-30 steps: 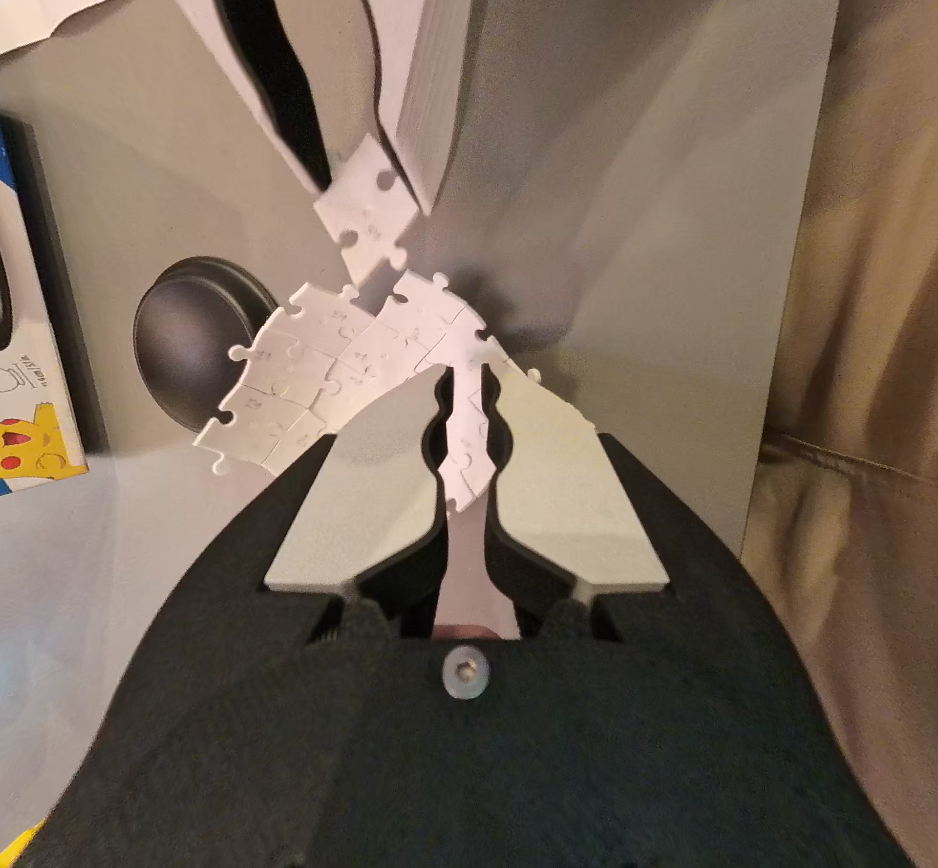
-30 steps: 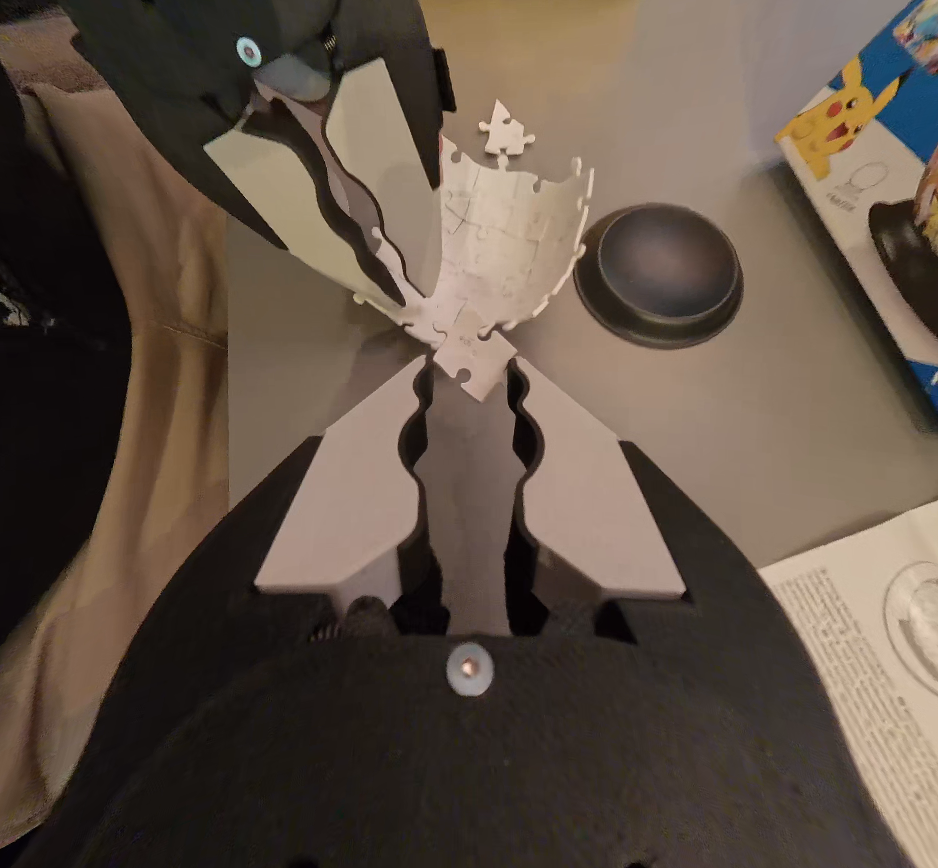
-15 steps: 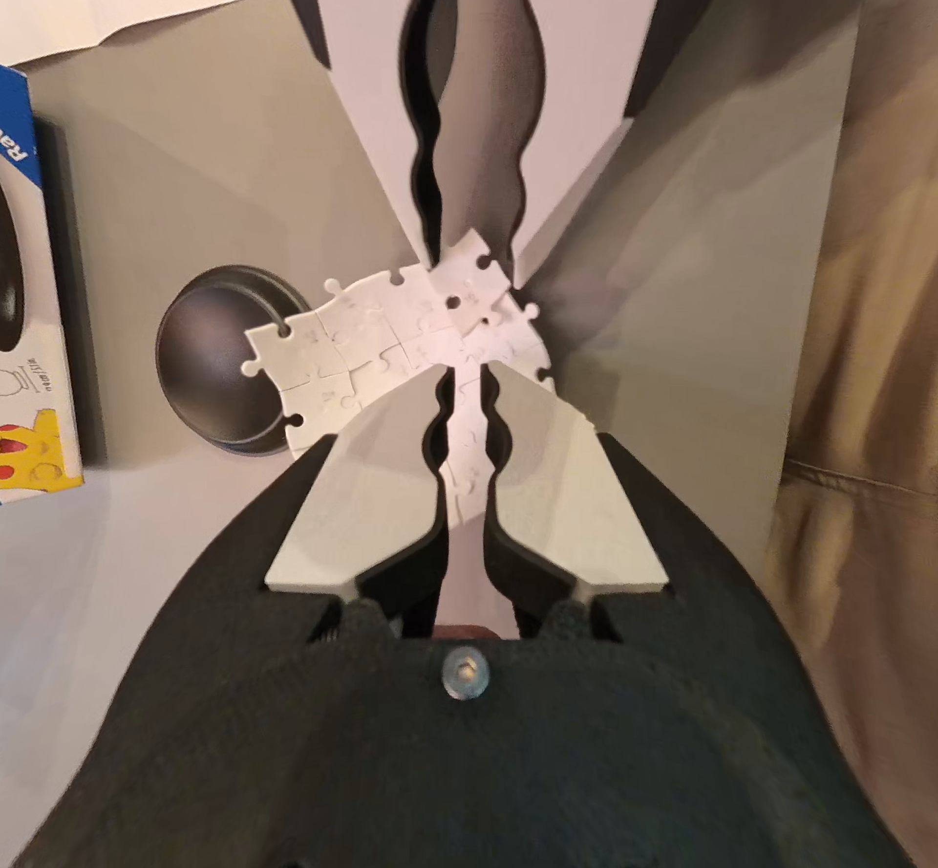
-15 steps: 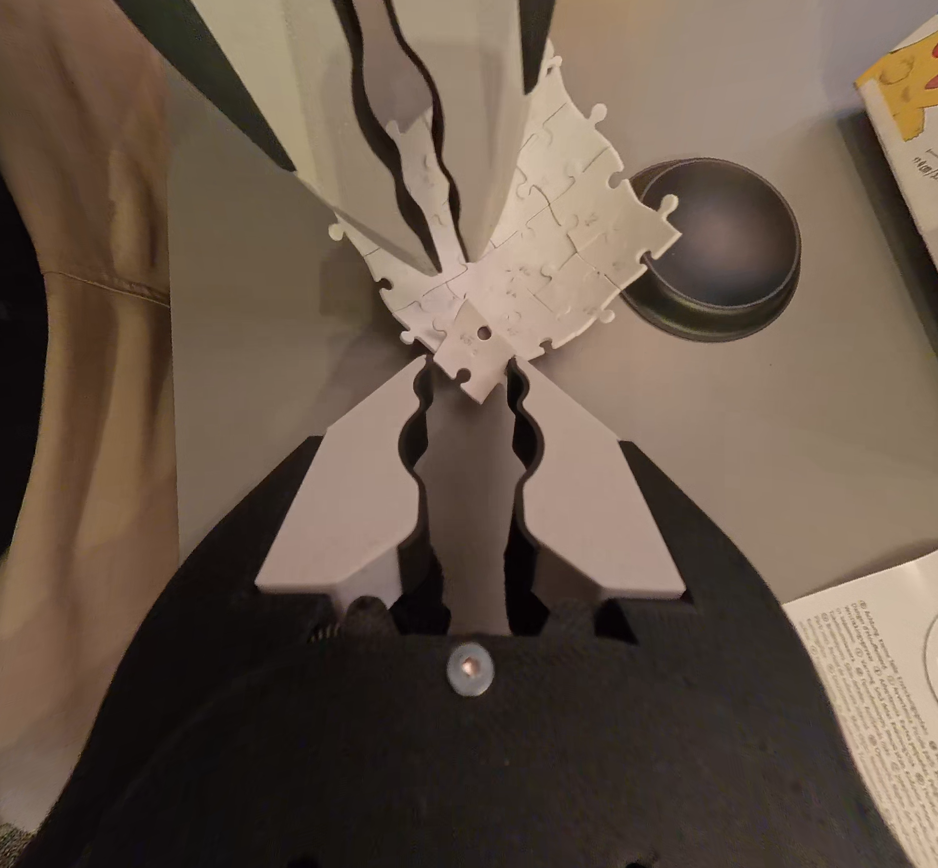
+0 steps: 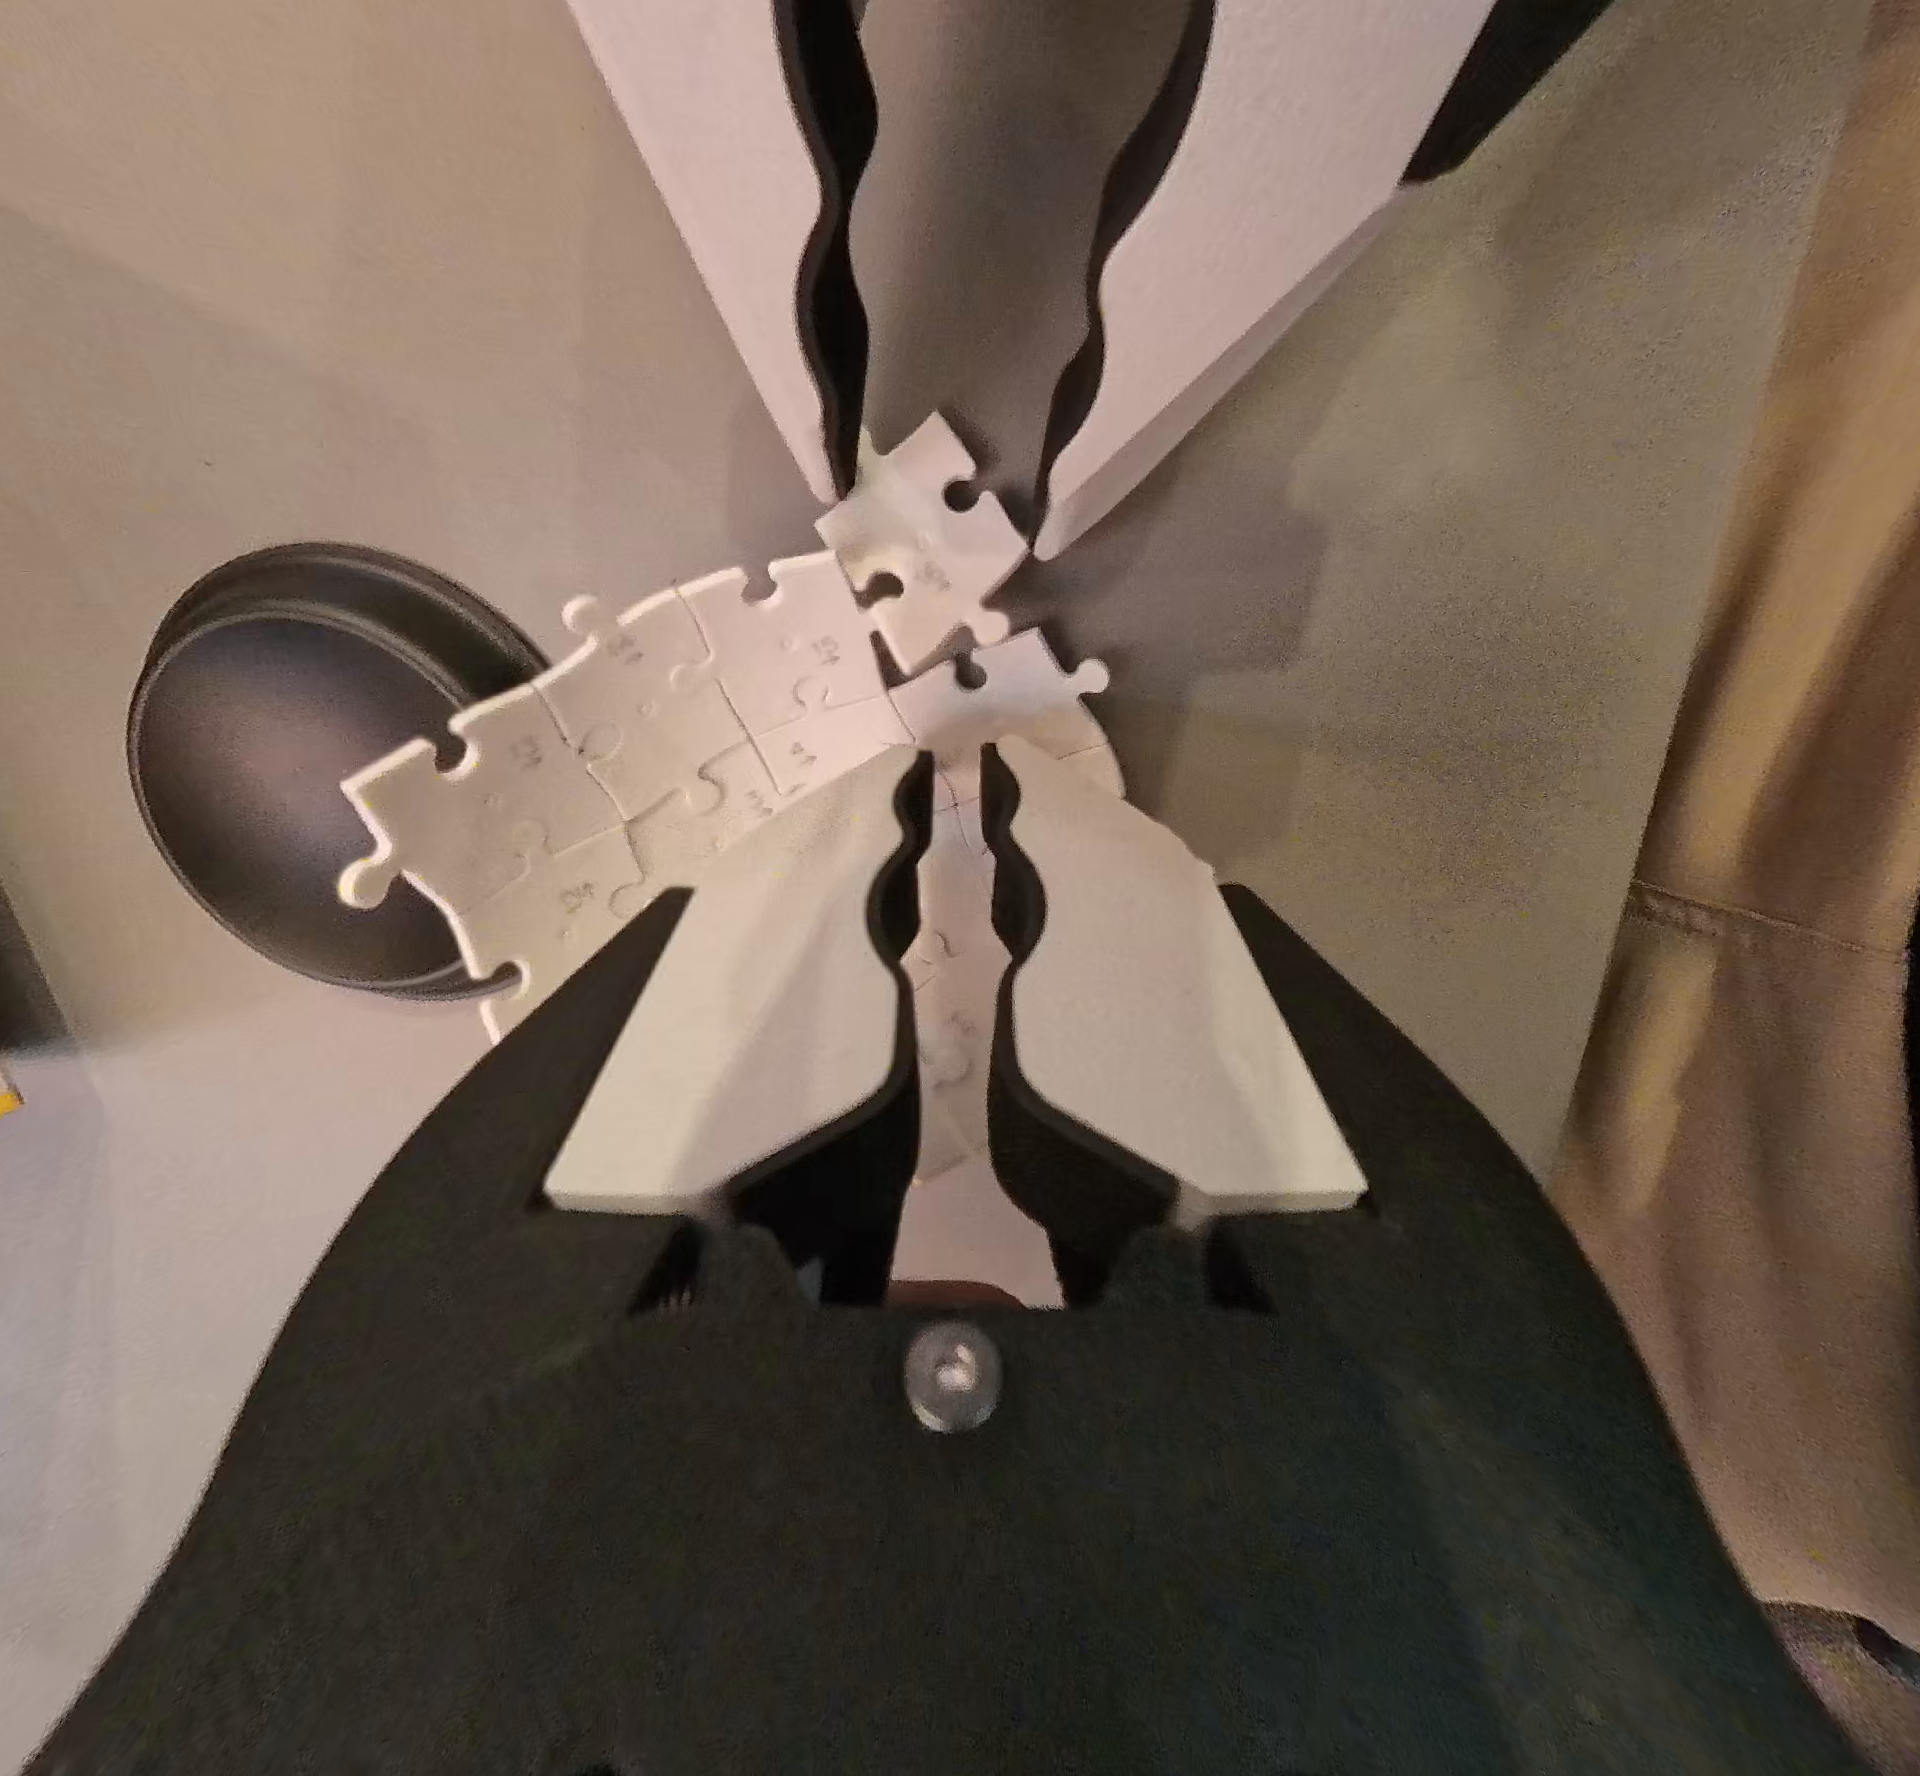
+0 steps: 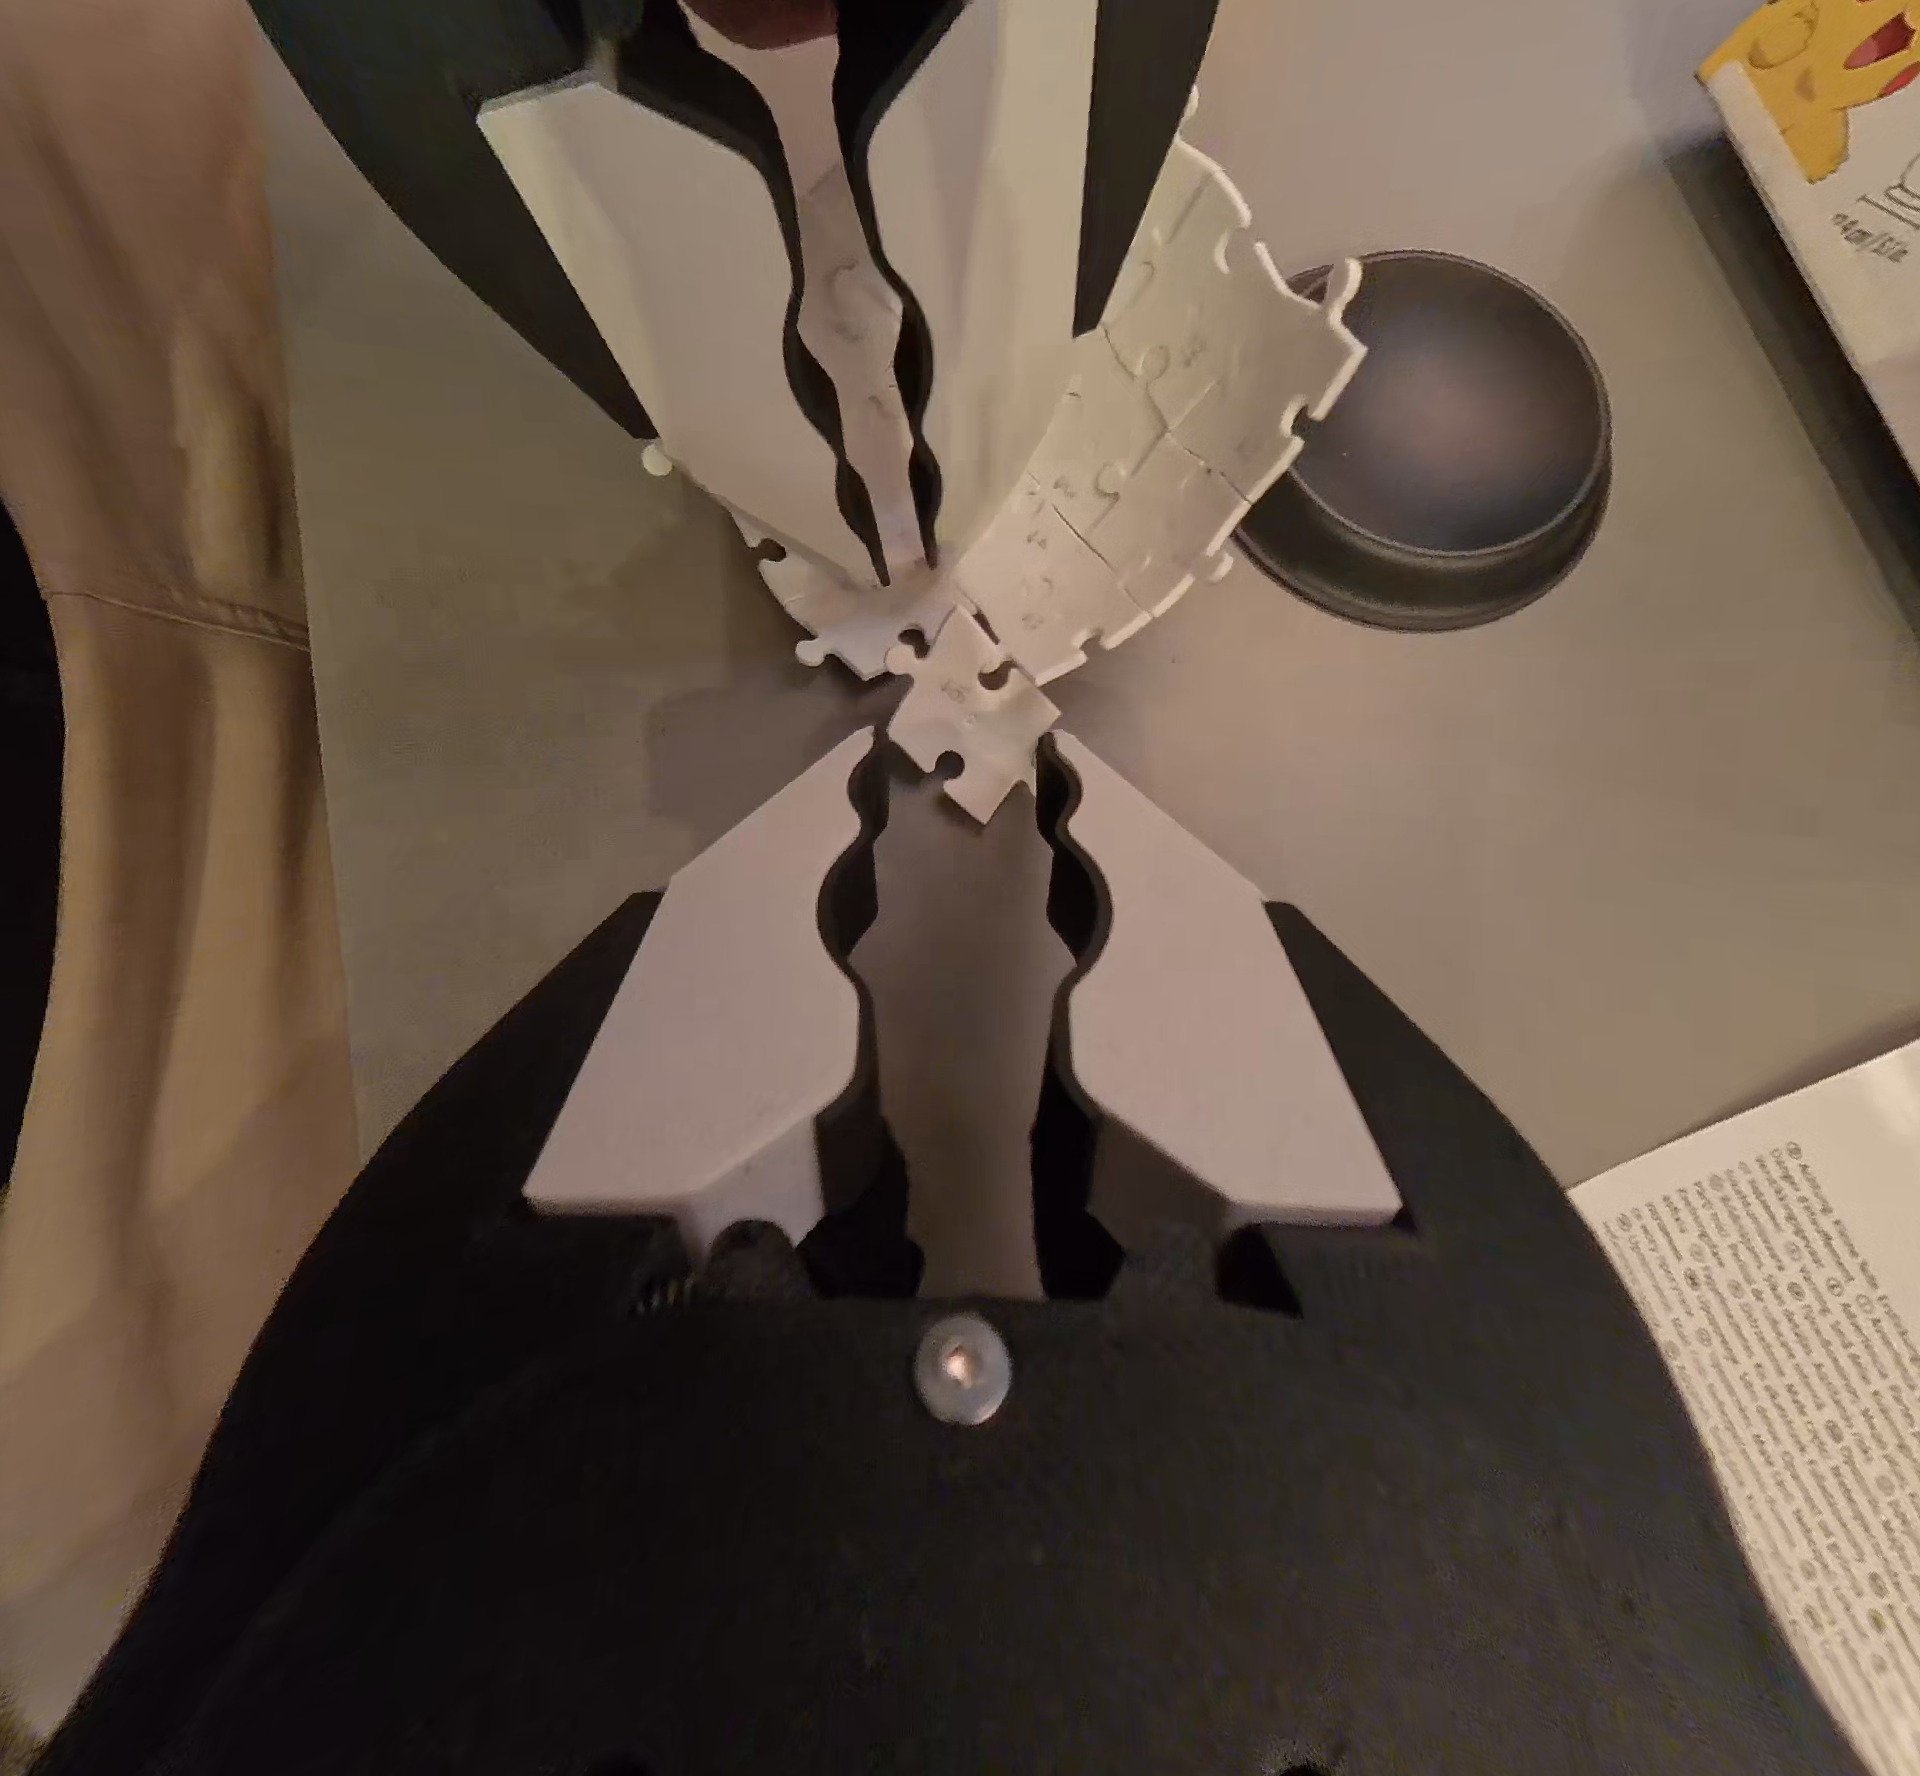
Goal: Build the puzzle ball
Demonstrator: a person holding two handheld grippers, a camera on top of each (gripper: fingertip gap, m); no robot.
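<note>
Two grippers tip to tip over grey table (image 6: 468, 687). Left gripper (image 5: 954, 758) clenched on curved white puzzle shell (image 5: 665, 750), edge running down between its jaws. Right gripper (image 6: 956, 744) pinching one loose puzzle piece (image 6: 971, 718) at fingertips, corner touching shell rim beside left tips. One black round stand (image 6: 1455, 479) just beyond shell. One box (image 6: 1829, 64), one leaflet (image 6: 1766, 1311) on the right.

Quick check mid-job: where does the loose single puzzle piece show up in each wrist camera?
Left wrist view: the single piece sits just above centre, between the far gripper's fingertips, beside the joined sheet.
Right wrist view: the piece sits at centre, at this gripper's own fingertips.
Shared landmark: the dark round stand on the table.
</note>
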